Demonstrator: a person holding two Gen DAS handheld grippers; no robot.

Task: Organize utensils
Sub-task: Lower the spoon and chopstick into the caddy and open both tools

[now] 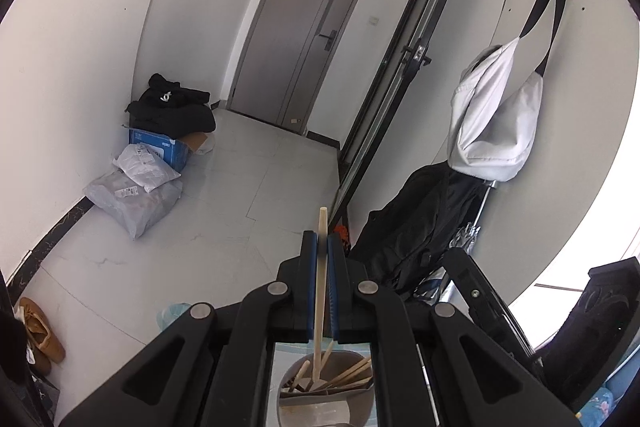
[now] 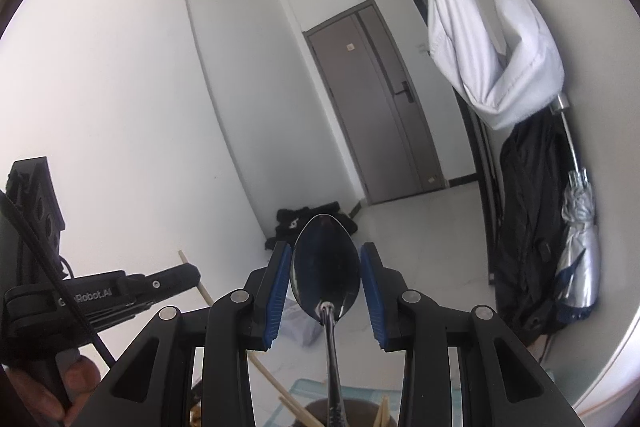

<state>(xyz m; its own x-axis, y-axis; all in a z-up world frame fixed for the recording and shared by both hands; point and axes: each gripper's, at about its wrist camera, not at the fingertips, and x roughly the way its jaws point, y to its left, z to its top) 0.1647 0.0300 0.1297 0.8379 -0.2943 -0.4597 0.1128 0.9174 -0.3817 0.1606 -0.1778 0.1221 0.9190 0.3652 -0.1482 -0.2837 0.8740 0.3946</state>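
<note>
Black left gripper (image 1: 322, 247) is clamped on a slim pale wooden chopstick (image 1: 320, 291) above the grey round utensil holder (image 1: 326, 393). Right gripper (image 2: 326, 267), jaws partly apart, carries a shiny metal spoon (image 2: 325, 267) bowl-up; where its pads bear is unclear. Keep each utensil upright and lift clear of the sticks below. Most of the holder is cut off, and no desk shows.

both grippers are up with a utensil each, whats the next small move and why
Probably carry each utensil toward its sorted spot: the left gripper is shut on a chopstick, the right gripper holds a metal spoon, both lifted above the mixed holder.
</note>
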